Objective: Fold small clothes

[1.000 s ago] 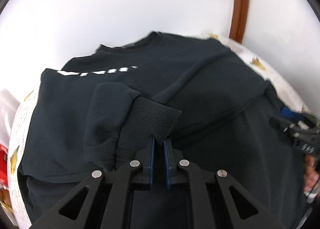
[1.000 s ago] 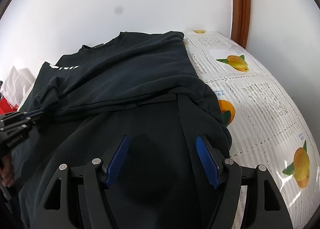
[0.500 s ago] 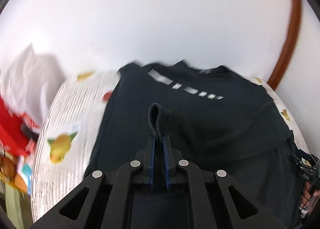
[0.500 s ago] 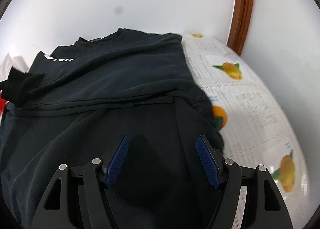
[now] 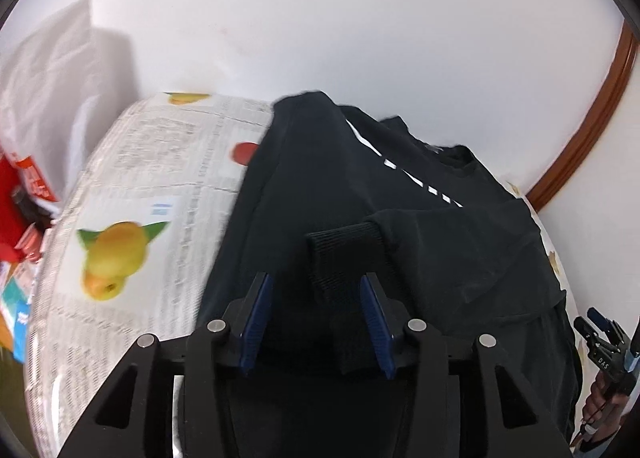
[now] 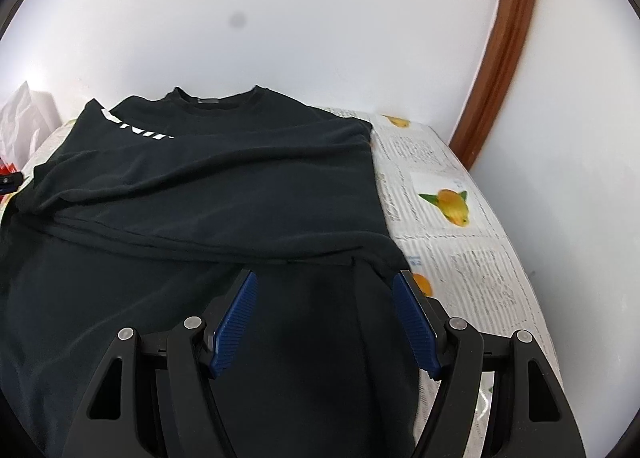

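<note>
The left gripper (image 5: 316, 314) has carried the ribbed cuff (image 5: 344, 254) across the black sweatshirt (image 6: 208, 194); its jaws have just been opening (cuff loose between them). The right gripper (image 6: 324, 322) hovers, jaws spread.

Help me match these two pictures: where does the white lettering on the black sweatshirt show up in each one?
Left wrist view: the white lettering runs diagonally right of centre, just below the neckline, above the ribbed cuff.
Right wrist view: the white lettering sits upper left, left of the neckline, partly covered by a fold.
Shared landmark: the brown wooden trim curving up the white wall on the right in both.
</note>
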Demonstrator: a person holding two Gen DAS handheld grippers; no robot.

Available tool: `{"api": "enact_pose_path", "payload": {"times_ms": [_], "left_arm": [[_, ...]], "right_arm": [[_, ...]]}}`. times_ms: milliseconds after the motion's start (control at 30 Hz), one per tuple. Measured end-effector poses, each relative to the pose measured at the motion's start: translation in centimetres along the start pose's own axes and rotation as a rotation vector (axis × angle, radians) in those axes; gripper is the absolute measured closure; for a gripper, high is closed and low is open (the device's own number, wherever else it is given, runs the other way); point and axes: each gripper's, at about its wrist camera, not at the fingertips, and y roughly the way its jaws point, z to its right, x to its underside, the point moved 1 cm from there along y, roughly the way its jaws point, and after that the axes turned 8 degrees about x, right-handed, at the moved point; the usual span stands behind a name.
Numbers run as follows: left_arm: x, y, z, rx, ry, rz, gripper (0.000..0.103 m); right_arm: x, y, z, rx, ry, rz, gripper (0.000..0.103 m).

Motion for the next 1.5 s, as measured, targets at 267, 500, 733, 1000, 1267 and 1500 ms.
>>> {"api": "enact_pose_path", "payload": {"times_ms": [267,500,733,1000,1267,1500], "left_arm": [[-0.5,3.7,0.0,-0.012,0.023,-0.038,0.085],[-1.7,0.2,0.6,-0.086,0.082,0.086,0.097],[-0.8,2.3,0.6,-0.189,0.126,0.008,0.097],[0.2,2.1,1.3,-0.230,0.157,-0.010,0.097],[2.1,-0.8,3.4,-0.249,0.206,0.019,0.097],[4.6,-4.2,4.7,-0.218,0.173,0.004,0.097]], "right_arm": [[-0.1,0.6,-1.0,0.006,-0.024,-0.004,0.033],[-0.6,1.3,-0.6,0.021,-0.006,0.002,0.033],[-3.0,3.9,0.8,0.058,0.033,0.033,0.033],[-1.8,8.7,3.8,0.000,0.166,-0.121,0.033],[-0.2,4.1,5.5,0.026,0.155,-0.073,0.033],[2.3,0.4,7.7,0.027,0.176,-0.054,0.033]]}}
